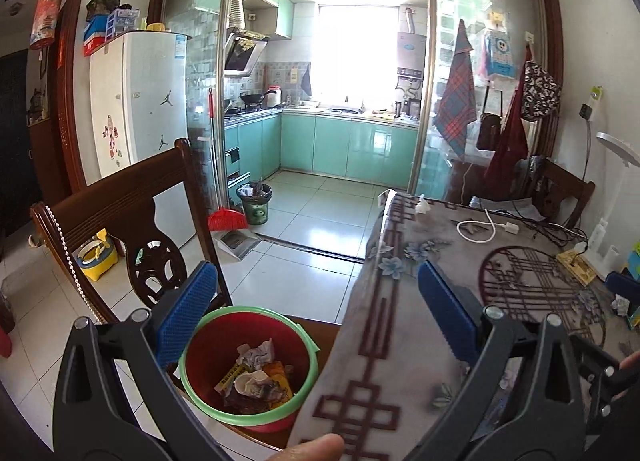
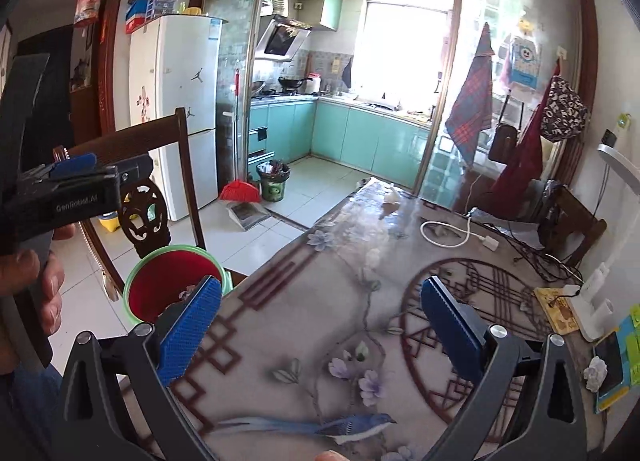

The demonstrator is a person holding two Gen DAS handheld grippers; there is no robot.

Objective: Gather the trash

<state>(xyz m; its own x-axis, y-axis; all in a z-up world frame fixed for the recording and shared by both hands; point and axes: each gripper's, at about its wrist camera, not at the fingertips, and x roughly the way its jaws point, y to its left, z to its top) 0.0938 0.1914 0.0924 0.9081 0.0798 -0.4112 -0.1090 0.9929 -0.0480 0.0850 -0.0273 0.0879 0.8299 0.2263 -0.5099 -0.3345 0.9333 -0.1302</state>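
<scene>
A red bucket with a green rim stands on a chair seat beside the table, holding crumpled paper and wrappers. My left gripper hangs open above it with nothing between its blue pads. My right gripper stands wide open over the flowered tablecloth, also empty. In the right wrist view the bucket sits lower left and the left gripper shows side-on at the left edge. One crumpled paper ball lies near the table's right edge, another at its far end.
A dark wooden chair back rises left of the bucket. A white cable, black wires and a phone lie on the table's right side. On the kitchen floor beyond stand a green bin and a red broom.
</scene>
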